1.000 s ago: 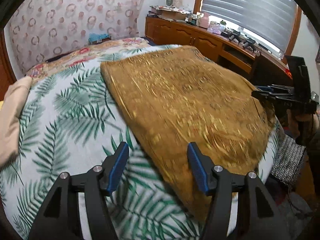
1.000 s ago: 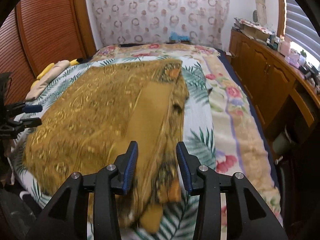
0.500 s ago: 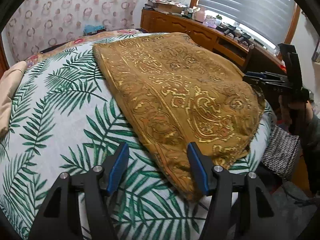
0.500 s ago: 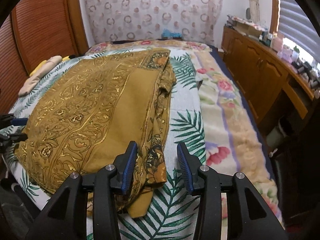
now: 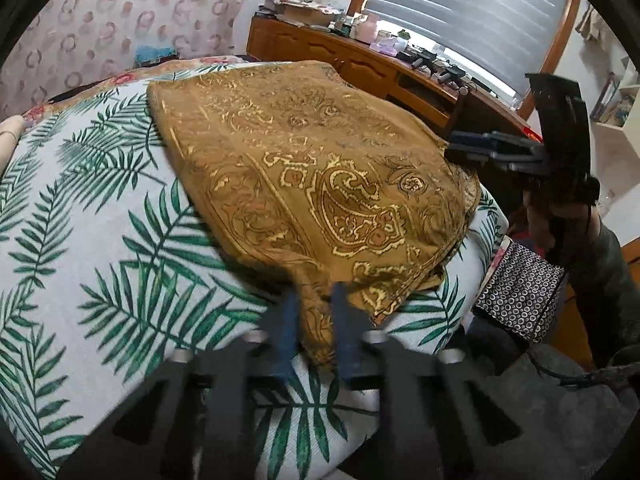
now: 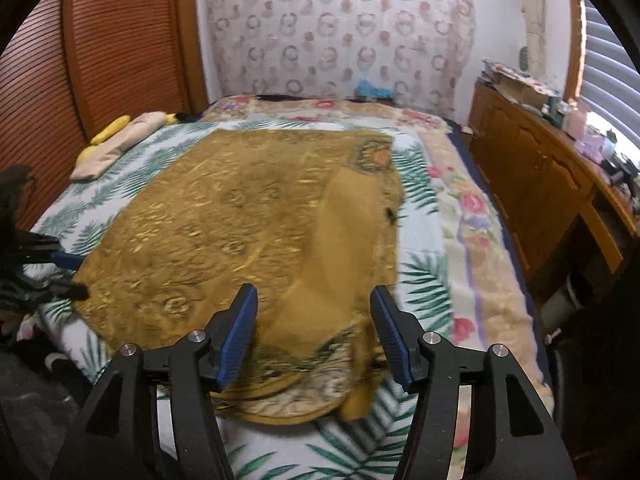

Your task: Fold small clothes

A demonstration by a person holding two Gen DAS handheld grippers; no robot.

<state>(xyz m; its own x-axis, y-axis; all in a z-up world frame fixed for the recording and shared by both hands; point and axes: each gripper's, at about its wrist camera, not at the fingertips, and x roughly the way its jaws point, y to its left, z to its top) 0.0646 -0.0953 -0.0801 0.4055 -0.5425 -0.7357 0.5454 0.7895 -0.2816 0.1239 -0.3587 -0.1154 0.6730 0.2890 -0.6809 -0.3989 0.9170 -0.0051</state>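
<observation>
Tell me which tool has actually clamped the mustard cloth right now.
The left tool: its blue pads have just closed on the near corner of the mustard cloth. The right tool has just been opening and only straddles the cloth's other near edge.

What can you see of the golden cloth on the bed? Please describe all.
The golden cloth is mustard fabric with gold paisley print, lying folded and spread on the palm-leaf bedsheet. The left gripper has just closed on its near corner. The right gripper, just opening, straddles its other near edge without pressing it.
</observation>
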